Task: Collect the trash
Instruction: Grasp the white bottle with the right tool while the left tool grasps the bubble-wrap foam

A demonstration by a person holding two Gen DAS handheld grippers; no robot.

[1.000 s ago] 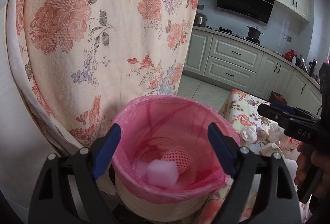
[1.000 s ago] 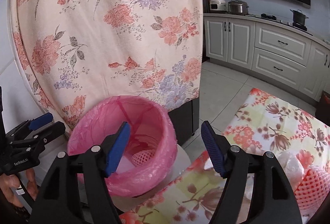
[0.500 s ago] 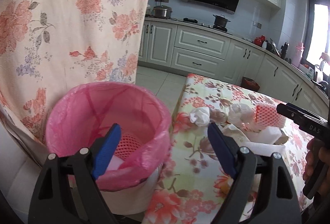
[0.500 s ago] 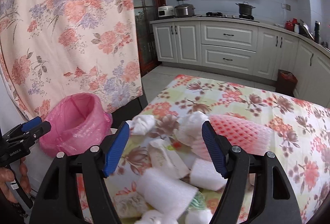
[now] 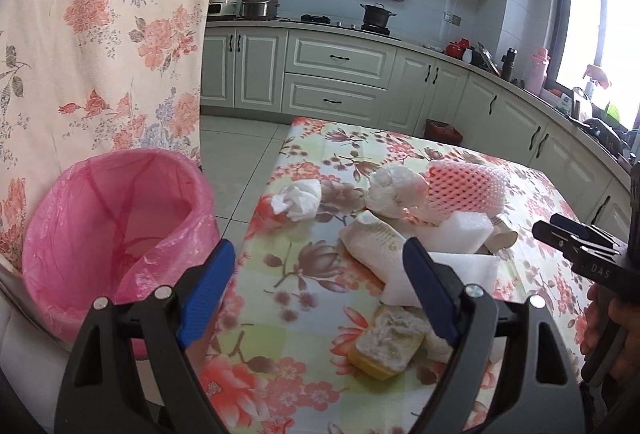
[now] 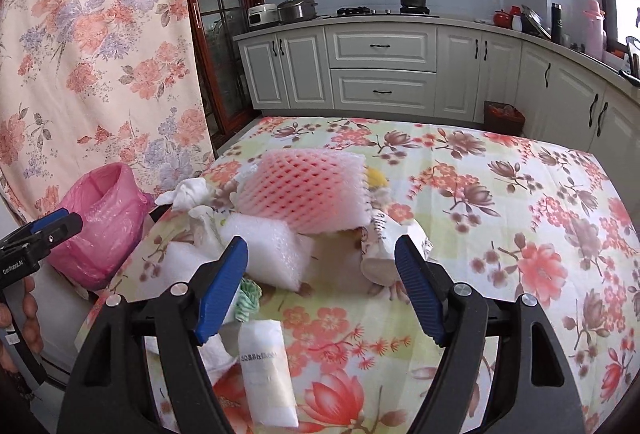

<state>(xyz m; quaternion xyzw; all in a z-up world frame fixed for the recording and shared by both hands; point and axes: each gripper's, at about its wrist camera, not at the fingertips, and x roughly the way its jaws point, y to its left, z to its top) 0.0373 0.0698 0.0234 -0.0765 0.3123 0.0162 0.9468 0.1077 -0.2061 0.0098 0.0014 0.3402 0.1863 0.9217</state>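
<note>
Both views have swung from the pink-lined bin (image 5: 116, 234), now at nine o'clock, to the worktop (image 6: 520, 218). Its trash pile (image 6: 304, 194) sits at twelve. Left hand-held gripper (image 5: 320, 290) gapes empty; right hand-held gripper (image 6: 320, 282) is opening, empty, for another pick.

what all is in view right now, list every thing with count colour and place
trash bin: one, pink liner, on the floor left of the table
table: one, floral cloth, centre
foam fruit net: one, pink and white, on top of the trash pile
foam sheets: at least two, white, under and in front of the net
crumpled tissues: two wads, white, at the pile's bin side
sponge: one, yellow with a whitish top, near edge of the pile
paper packet: one, white, nearest the right gripper
curtain: one, floral peach, behind the bin
kitchen cabinets: pale, far wall
left gripper: blue pads, open, empty
right gripper: blue pads, opening, empty
</note>
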